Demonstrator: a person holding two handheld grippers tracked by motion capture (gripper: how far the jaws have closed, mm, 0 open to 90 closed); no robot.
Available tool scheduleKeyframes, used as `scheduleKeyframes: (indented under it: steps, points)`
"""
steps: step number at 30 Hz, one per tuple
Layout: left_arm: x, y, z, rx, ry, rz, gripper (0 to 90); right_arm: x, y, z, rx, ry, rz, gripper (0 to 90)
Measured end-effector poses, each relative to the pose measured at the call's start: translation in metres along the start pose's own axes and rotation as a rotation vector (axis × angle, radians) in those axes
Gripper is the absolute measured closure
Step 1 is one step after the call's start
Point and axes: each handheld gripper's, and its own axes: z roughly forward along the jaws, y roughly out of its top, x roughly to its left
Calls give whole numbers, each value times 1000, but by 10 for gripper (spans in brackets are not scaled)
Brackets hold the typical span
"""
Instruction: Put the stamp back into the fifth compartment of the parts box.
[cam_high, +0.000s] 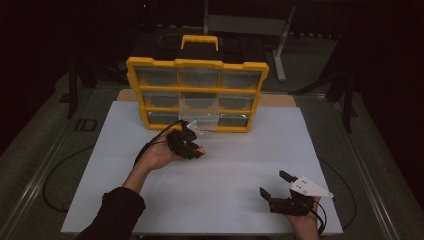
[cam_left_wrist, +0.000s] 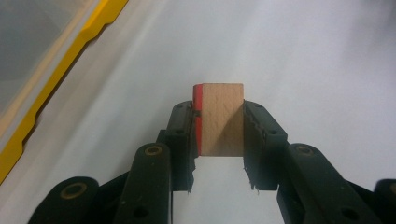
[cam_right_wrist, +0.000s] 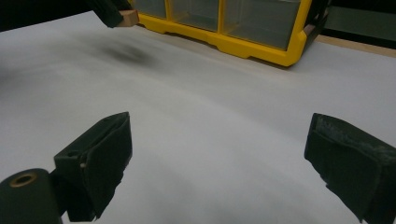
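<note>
just in front of yellow plastic drawer cabinet (cam_high: 197, 92), over white worktop (cam_high: 240, 165): my left gripper (cam_left_wrist: 219, 122) clamped on small pale wooden block with red-painted side (cam_left_wrist: 219, 119), held off surface. grip only on block's lower part, most sticks out past tips; could twist or slip if i knock cabinet frame. my right gripper (cam_right_wrist: 219, 154) wide open, nothing in it, near worktop's front edge, well apart from block.

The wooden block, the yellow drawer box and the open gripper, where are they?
wooden block (cam_left_wrist: 223, 119): left gripper view, its bare wood face.
yellow drawer box (cam_high: 198, 64): high view, top frame.
right gripper (cam_right_wrist: 217, 154): right gripper view, between its jaws.
</note>
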Motion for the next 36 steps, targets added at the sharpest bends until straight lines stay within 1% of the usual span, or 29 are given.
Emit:
scheduleKeyframes:
  steps: [5,9,15,19,21,23,26,27,28,29,30,31,32,33,36]
  points:
    - [-1,0,-5,10,-7,5,670,0,0,0,2,1,-1,75]
    - [-1,0,-8,8,-12,9,670,0,0,0,2,2,-1,75]
    - [-4,3,-16,5,-17,26,670,1,0,0,1,3,-2,75]
    - [-7,8,-26,-5,-21,40,670,1,0,0,1,2,1,75]
    - [-7,9,-28,-7,-22,42,670,1,0,0,1,3,1,75]
    - [-7,12,-35,-9,-19,44,670,1,0,0,1,3,1,75]
    - [-7,15,-42,-15,-18,47,670,1,0,0,-1,5,1,75]
    - [-7,15,-42,-15,-18,47,670,1,0,0,-1,5,1,75]
    - [-7,17,-46,-19,-18,50,669,1,0,0,0,5,1,75]
    - [-7,17,-46,-19,-18,50,670,1,0,0,0,5,1,75]
    - [-6,19,-50,-22,-19,53,670,1,0,0,2,4,2,75]
    - [-6,19,-50,-22,-19,53,670,1,0,0,2,4,2,75]
    - [-6,22,-55,-23,-20,56,670,1,0,0,3,4,2,75]
    - [-6,22,-55,-23,-20,56,670,1,0,0,3,4,2,75]
    - [-5,27,-63,-31,-20,59,670,1,0,1,3,6,-1,75]
